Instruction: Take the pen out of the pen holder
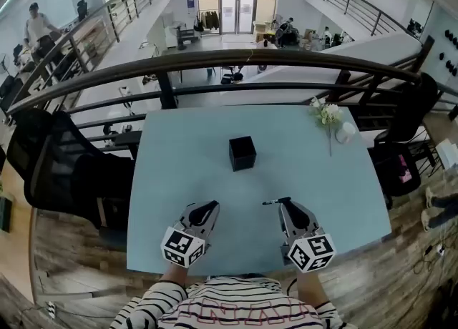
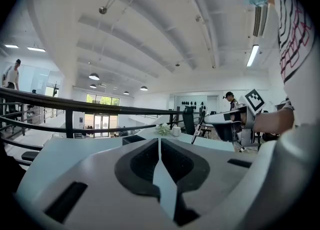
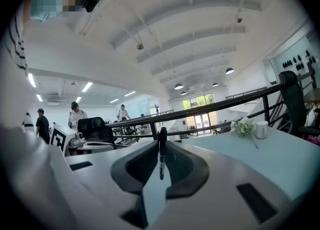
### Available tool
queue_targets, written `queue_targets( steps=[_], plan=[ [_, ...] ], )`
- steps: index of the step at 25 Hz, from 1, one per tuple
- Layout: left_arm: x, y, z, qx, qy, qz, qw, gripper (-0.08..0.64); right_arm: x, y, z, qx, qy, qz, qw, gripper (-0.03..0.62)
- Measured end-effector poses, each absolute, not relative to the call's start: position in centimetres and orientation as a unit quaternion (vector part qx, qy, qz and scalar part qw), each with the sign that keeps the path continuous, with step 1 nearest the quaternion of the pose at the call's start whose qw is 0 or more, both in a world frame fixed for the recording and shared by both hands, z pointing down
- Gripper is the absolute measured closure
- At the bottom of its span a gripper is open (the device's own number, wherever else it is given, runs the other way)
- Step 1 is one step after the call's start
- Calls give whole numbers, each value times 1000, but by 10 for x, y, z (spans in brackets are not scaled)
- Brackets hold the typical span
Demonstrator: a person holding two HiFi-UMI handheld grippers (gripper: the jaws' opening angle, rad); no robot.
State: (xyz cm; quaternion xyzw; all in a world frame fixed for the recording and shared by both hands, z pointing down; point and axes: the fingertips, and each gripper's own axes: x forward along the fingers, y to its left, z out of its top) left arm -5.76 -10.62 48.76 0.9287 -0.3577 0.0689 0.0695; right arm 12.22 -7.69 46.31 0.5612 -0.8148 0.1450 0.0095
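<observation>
Two tools hang low over the smooth pale blue table (image 1: 179, 156), near its 6 o'clock edge. The right tool (image 1: 283, 202) pinches the slim dark pen (image 1: 272, 202) near one end, probably the end that stood up out of the holder (image 1: 242, 153). The pen now points toward 9 o'clock. The holder, a small black cube, stands at 12 o'clock, well apart. The left tool (image 1: 212, 206) is pressed together and empty; I think it only waits.

Black-and-white striped shirt (image 1: 215, 307), pale left gripper (image 1: 212, 205), pale right gripper (image 1: 284, 202)
</observation>
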Motion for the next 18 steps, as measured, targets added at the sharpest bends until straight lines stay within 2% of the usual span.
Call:
queue_targets(
  steps=[18],
  plan=[
    [-96,-78,494,938,-331,73,72,528,82,-47,461,584,-799,139,8,535]
  ],
)
